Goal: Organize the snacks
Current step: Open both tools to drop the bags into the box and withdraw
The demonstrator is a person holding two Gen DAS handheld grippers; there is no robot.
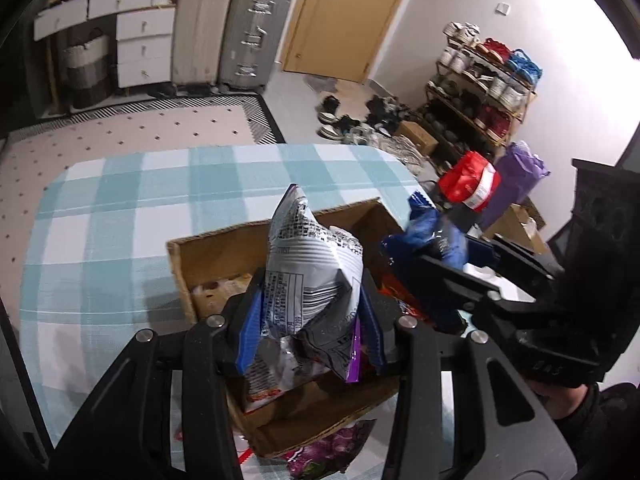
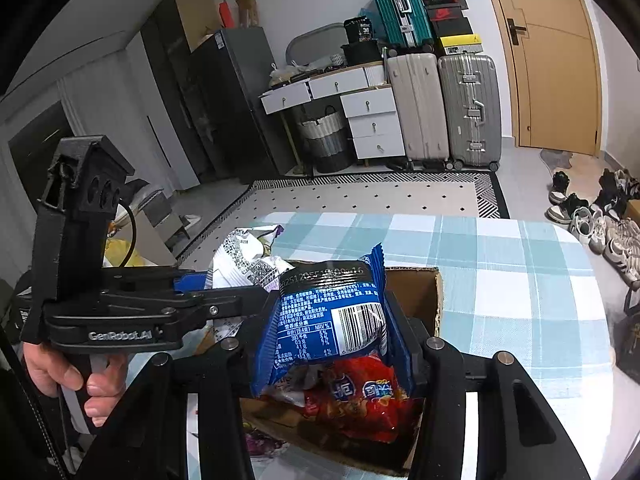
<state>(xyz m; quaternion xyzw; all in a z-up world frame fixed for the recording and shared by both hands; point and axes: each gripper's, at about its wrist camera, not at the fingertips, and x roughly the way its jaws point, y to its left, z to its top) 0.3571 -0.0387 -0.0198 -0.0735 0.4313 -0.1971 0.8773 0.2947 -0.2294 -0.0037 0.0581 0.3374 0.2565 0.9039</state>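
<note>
1. A silver packet (image 1: 312,276) is clamped in the left gripper (image 1: 310,320), held above the box (image 1: 224,248).
2. A blue packet (image 2: 332,312) is clamped in the right gripper (image 2: 334,340), held over a red packet (image 2: 360,400) in the box.
3. The box is set on a checked cloth (image 1: 120,208).

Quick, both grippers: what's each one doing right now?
Left gripper: closed on the silver snack bag, over the cardboard box.
Right gripper: closed on the blue snack packet, over the same box.

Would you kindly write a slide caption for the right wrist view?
Right gripper holds a blue snack packet above the cardboard box of snacks on the checked tablecloth.
</note>
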